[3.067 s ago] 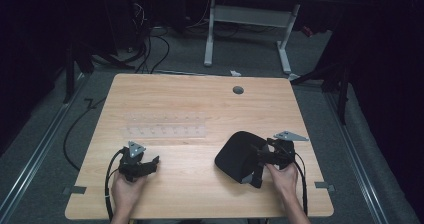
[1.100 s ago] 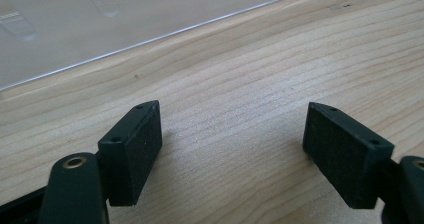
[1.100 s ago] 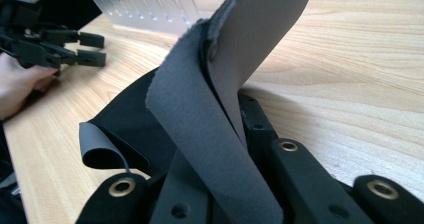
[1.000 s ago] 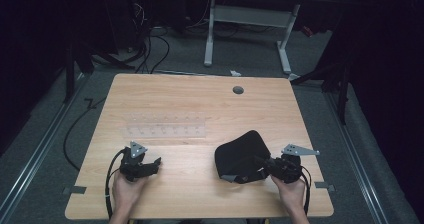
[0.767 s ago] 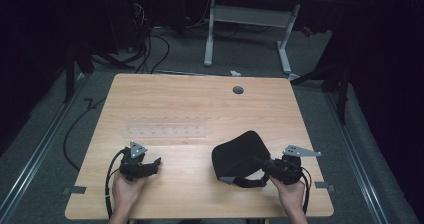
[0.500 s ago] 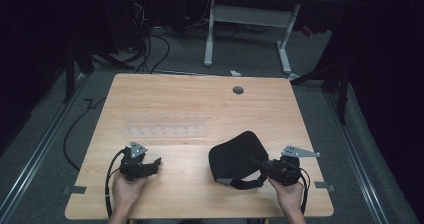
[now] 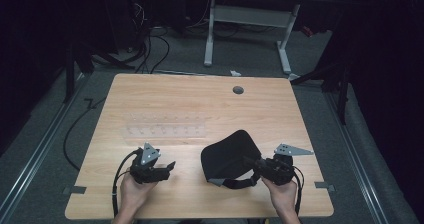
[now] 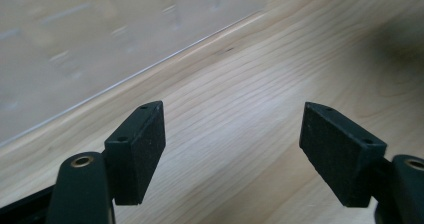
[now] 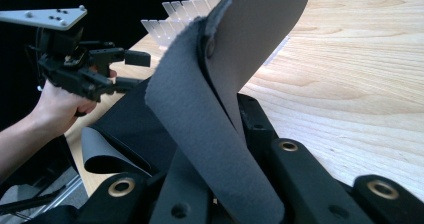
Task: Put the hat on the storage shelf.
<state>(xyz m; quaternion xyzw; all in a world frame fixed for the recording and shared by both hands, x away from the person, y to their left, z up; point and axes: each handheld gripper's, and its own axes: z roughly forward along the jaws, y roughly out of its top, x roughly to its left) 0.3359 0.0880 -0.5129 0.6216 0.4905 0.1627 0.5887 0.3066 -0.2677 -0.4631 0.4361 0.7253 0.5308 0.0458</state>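
Wooden table [image 7: 190, 99] seen from above, with a person's two forearms entering at its near edge. The right gripper [image 7: 250, 162] is clenched on the edge of a black fabric sleep mask [image 7: 227, 151], which lies on the near right part of the table, between the two hands and nearer the right one; its strap [image 7: 240, 182] curls along the wood toward the person. In the right gripper view the mask [image 9: 210, 94] stands up from between the closed jaws, its grey inner face folded over. The left gripper [image 7: 167, 166] sits at the near left, well apart from the mask, jaws released with only bare wood between them, as the left gripper view shows. A clear plastic rack [image 7: 165, 129] lies beyond both grippers at mid-table; its edge [image 8: 90, 44] crosses that view
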